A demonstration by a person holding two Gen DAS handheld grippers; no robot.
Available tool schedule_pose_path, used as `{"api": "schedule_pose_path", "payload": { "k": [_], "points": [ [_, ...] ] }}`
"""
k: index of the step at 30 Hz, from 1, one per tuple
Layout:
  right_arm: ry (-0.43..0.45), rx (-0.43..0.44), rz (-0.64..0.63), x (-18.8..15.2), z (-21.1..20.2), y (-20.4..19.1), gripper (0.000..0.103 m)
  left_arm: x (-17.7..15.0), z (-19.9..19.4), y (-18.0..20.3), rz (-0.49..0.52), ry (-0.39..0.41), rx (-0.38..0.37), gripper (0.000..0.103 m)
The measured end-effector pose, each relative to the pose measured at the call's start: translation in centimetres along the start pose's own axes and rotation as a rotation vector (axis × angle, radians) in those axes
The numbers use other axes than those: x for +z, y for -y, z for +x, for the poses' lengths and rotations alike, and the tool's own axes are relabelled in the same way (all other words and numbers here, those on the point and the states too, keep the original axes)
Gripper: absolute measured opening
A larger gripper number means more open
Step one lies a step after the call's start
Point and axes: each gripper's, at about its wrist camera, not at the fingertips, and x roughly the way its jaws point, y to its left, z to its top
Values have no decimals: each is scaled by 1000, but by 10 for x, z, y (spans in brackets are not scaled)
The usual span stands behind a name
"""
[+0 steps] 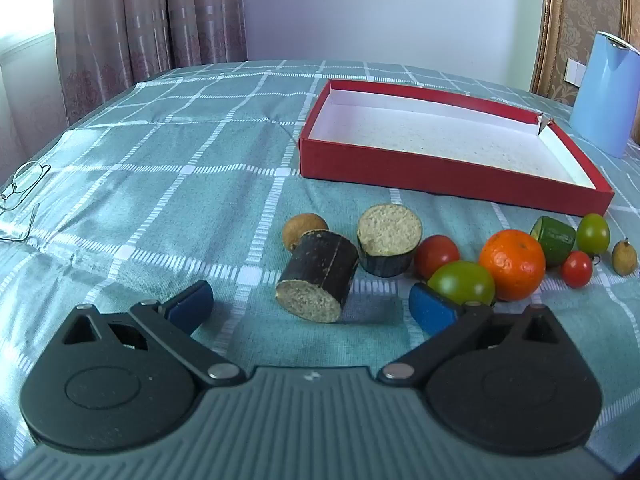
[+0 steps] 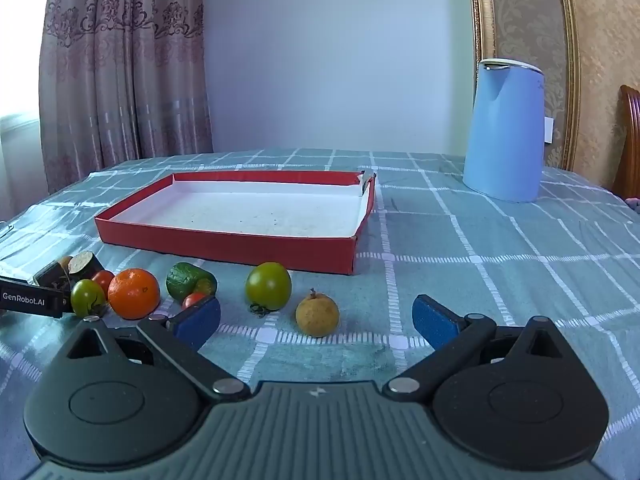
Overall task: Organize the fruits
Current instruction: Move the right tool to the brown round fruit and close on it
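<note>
A shallow red box with a white inside lies empty on the checked cloth; it also shows in the right wrist view. In front of it lie two dark cut cylinders, a brown round fruit, red tomatoes, green tomatoes, an orange, a cucumber piece and a yellowish longan. My left gripper is open, its fingers either side of the near cylinder. My right gripper is open just before the longan, with a green tomato beyond.
A blue kettle stands at the back right of the table. Glasses lie at the far left edge. Curtains and a wall stand behind. The left gripper's side shows at the left in the right wrist view.
</note>
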Motion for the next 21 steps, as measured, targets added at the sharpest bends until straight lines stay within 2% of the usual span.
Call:
{"api": "schedule_pose_path", "payload": {
  "k": [8,14,16,21],
  "points": [
    [-12,5,3,0,1,1,103,0,0,0,1,-1,1,103],
    [-93,8,24,2,13,-5,103,0,0,0,-1,1,0,103],
    [-105,-20,15,2,15,-9,103,0,0,0,-1,1,0,103],
    [-107,-10,60,3,17,-11,103,-1,-5,0,-4,26,6,103]
  ]
}}
